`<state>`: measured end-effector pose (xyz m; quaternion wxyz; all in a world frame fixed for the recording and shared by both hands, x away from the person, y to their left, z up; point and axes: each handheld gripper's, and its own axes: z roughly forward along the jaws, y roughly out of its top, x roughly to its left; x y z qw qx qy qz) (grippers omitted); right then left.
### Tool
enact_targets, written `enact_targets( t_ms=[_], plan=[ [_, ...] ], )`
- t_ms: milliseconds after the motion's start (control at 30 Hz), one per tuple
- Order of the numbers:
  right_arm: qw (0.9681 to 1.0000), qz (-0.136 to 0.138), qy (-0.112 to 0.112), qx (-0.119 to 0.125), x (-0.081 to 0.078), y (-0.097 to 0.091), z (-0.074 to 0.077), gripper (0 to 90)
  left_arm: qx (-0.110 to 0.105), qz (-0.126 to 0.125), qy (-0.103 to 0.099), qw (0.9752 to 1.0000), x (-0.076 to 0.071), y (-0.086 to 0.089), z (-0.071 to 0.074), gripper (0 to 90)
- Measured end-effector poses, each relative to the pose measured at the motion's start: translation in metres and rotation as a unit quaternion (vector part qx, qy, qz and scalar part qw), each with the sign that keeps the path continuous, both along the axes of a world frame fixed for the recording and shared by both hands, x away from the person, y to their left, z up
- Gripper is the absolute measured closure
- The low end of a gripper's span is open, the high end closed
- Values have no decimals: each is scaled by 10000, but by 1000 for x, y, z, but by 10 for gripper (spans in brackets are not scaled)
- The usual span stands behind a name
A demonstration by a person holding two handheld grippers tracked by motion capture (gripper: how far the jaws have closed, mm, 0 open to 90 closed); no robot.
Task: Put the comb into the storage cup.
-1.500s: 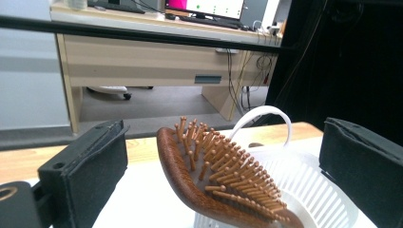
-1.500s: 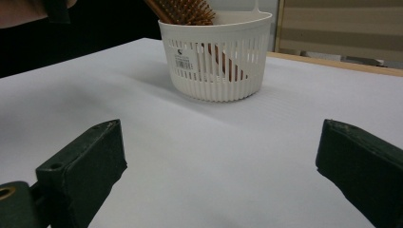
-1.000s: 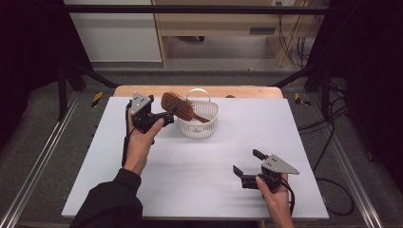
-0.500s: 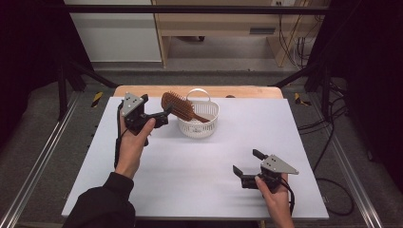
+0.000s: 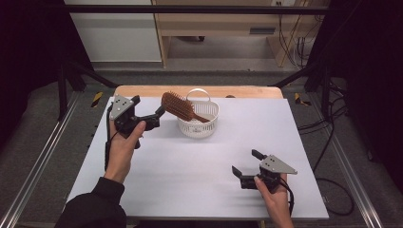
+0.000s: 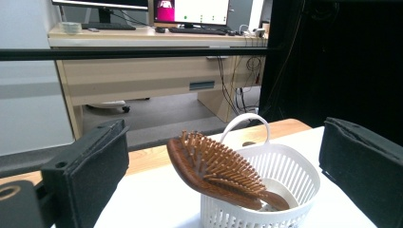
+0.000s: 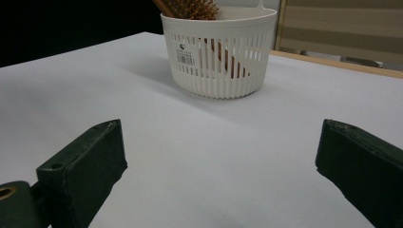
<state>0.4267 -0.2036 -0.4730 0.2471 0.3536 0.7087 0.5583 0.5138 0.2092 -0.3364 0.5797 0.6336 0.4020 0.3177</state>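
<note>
White tabletop (image 5: 190,175) with a wooden strip along its far edge, dark curtains at the sides of the frame, a pale desk and cabling beyond. Item one: white slotted basket (image 5: 205,124) with a hoop handle, standing upright at upper centre of the high view, toward the far edge of the table. Item two: wooden hairbrush (image 5: 178,106), handle end down inside the basket, bristled head propped over the basket's left rim and tilted up; its long axis runs from lower right inside the basket to upper left outside it, bristles facing up and toward the far side. Item three: left gripper (image 5: 159,114), held at upper left of the high view just beside the brush head, jaws spread wide and holding nothing; in the left gripper view the brush (image 6: 214,171) sits between the two jaws, a little beyond them, head nearer than handle. Item four: right gripper (image 5: 246,163), low at lower right of the high view, well apart from the basket, jaws likewise wide and empty. Judgement: the left gripper is much the nearer, and the brush head points toward it, so a grasp across the head looks likeliest from that side.
</note>
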Motion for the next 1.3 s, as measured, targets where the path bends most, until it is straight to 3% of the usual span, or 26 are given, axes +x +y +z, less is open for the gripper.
enact_targets(
  t_ms=[500, 633, 867, 1133, 1233, 1300],
  plan=[
    [10000, 0, -16, 16, -1, 0, 0, 31, -74, 61, 12, 10000, -11, 28, -5, 20],
    [10000, -50, -45, -22, -1, -1, 1, 37, 58, 131, -37, 9999, -17, 34, -9, 18],
    [9999, -76, -95, 16, -3, 0, 2, 40, 109, 141, -86, 9998, -30, 43, -12, 16],
    [9994, -212, -282, 29, -3, -6, 13, 52, 216, 84, -221, 9995, -44, 54, -9, 12],
    [9988, -280, -389, -49, -4, -12, 20, 52, 15, 71, -191, 9998, -46, 61, -11, 12],
    [9982, -330, -474, -135, -4, -16, 22, 48, 10, 77, -193, 9998, -47, 64, -12, 13]
  ],
)
